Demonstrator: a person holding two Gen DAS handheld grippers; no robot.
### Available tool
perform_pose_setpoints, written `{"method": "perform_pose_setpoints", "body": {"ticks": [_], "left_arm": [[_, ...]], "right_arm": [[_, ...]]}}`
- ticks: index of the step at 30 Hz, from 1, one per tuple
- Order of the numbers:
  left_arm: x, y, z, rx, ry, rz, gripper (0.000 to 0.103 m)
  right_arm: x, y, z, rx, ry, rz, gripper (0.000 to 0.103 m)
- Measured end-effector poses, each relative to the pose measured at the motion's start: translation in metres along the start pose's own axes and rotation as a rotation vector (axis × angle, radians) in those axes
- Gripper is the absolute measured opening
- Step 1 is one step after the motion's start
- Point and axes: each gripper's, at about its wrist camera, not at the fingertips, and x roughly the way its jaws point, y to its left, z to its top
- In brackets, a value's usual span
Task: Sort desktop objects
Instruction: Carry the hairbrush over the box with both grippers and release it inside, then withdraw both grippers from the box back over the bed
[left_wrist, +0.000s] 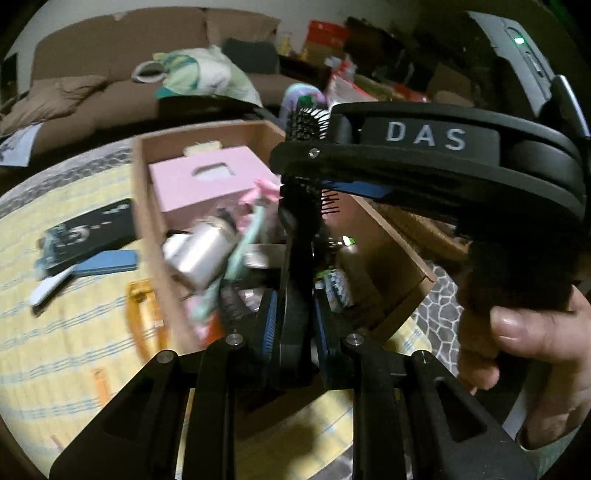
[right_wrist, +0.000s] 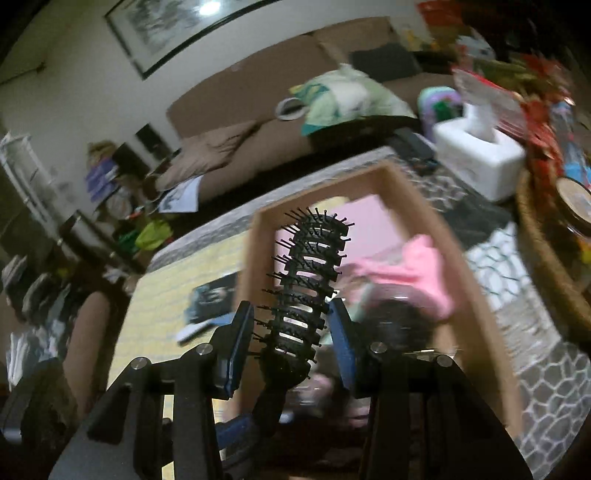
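A black vent hairbrush (right_wrist: 310, 266) hangs in the air over an open cardboard box (right_wrist: 476, 295). My right gripper (right_wrist: 291, 332) is shut on the brush's bristled head, its blue pads against the two sides. In the left wrist view my left gripper (left_wrist: 295, 325) is shut on the brush's black handle (left_wrist: 295, 236). There the right gripper (left_wrist: 295, 158) reaches in from the upper right, held by a hand (left_wrist: 535, 332). The box (left_wrist: 142, 206) lies below and beyond both grippers.
The box holds a pink carton (left_wrist: 207, 181), a silver can (left_wrist: 199, 254) and pink cloth (right_wrist: 417, 273). On the yellow mat to its left lie a black book (left_wrist: 92, 229) and a blue case (left_wrist: 107, 262). A white tissue box (right_wrist: 480, 162) and a woven basket (right_wrist: 546, 251) stand to the right.
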Motion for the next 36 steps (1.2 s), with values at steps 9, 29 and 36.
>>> {"method": "perform_pose_setpoints", "body": {"ticks": [9, 29, 36], "left_arm": [[0.042, 0.025, 0.040, 0.010, 0.083, 0.077, 0.019], [0.036, 0.059, 0.050, -0.024, 0.100, 0.128, 0.065], [-0.015, 0.060, 0.035, -0.018, 0.052, 0.161, 0.085]], "right_arm": [[0.053, -0.023, 0.034, 0.034, 0.085, 0.015, 0.042], [0.088, -0.049, 0.050, 0.081, 0.198, -0.169, 0.061], [0.052, -0.040, 0.050, 0.077, 0.169, -0.213, 0.081]]}}
